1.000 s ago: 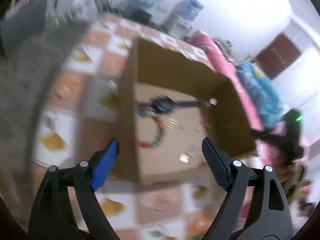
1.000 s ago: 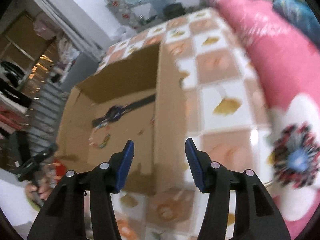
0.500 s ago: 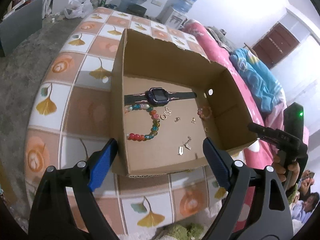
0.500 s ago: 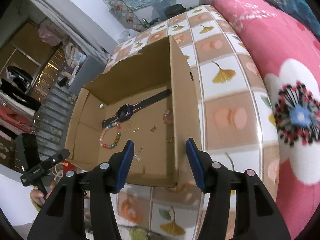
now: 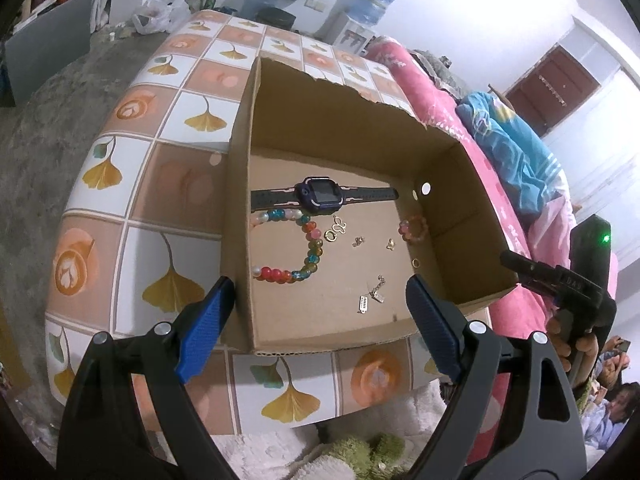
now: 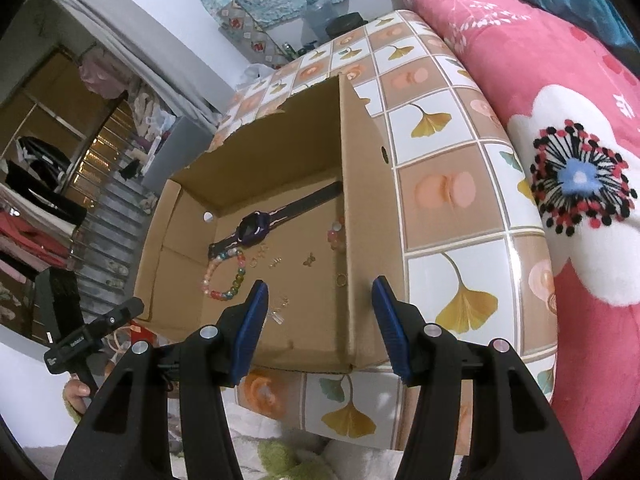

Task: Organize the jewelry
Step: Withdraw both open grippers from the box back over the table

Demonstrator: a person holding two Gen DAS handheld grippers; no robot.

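Right now you are holding both claws spread and empty over the near edge of the box [image 5: 240, 160], with the left claw [image 5: 316, 328] sitting squarely before the jewelry. The watch [image 5: 320, 194] is lying crosswise ahead of it, band running left to right, the bracelet [image 5: 300, 248] just nearer. Your right claw [image 6: 320, 324] is straddling the box's right wall, so the left looks better placed.

The matt brown cardboard box [image 5: 348, 152] sits on a glossy tile-printed tablecloth [image 5: 168, 248], holding glassy beads [image 5: 310, 248] and shiny gold-metal charms [image 5: 338, 228].
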